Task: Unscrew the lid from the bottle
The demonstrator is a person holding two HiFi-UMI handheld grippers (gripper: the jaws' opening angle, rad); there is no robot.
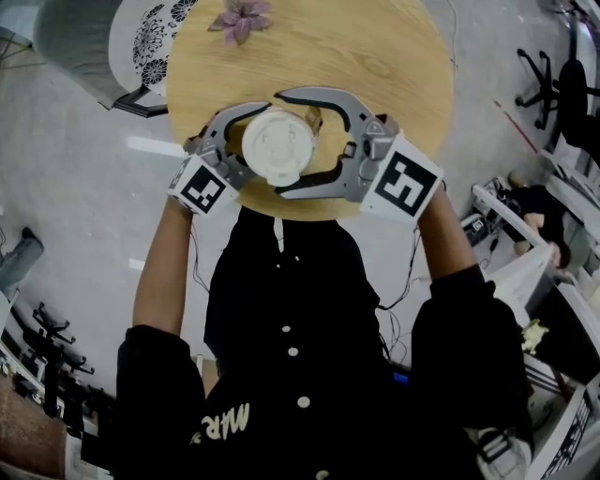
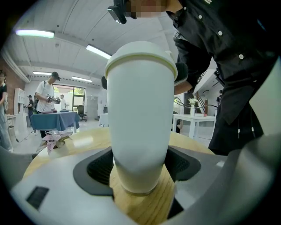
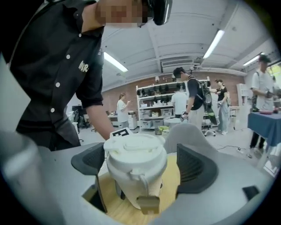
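Observation:
A white bottle (image 1: pixel 278 146) stands upright on the round wooden table (image 1: pixel 375 56), near its front edge. My left gripper (image 1: pixel 251 150) comes in from the left, shut on the bottle's lower body (image 2: pixel 139 132), with both dark pads (image 2: pixel 99 169) against its sides. From the right, my right gripper (image 1: pixel 281 142) stands open around the lid (image 3: pixel 136 151). The lid sits near the left pad (image 3: pixel 88 160), and a clear gap separates it from the right pad (image 3: pixel 195 169). A strap with a tan tag (image 3: pixel 148 204) hangs down from the lid.
A pink paper flower (image 1: pixel 242 19) lies at the table's far edge. A white patterned chair (image 1: pixel 150 37) stands beyond the table on the left. Black office chairs (image 1: pixel 553 84) and cluttered shelves are at the right. Several people stand in the room behind (image 3: pixel 193 101).

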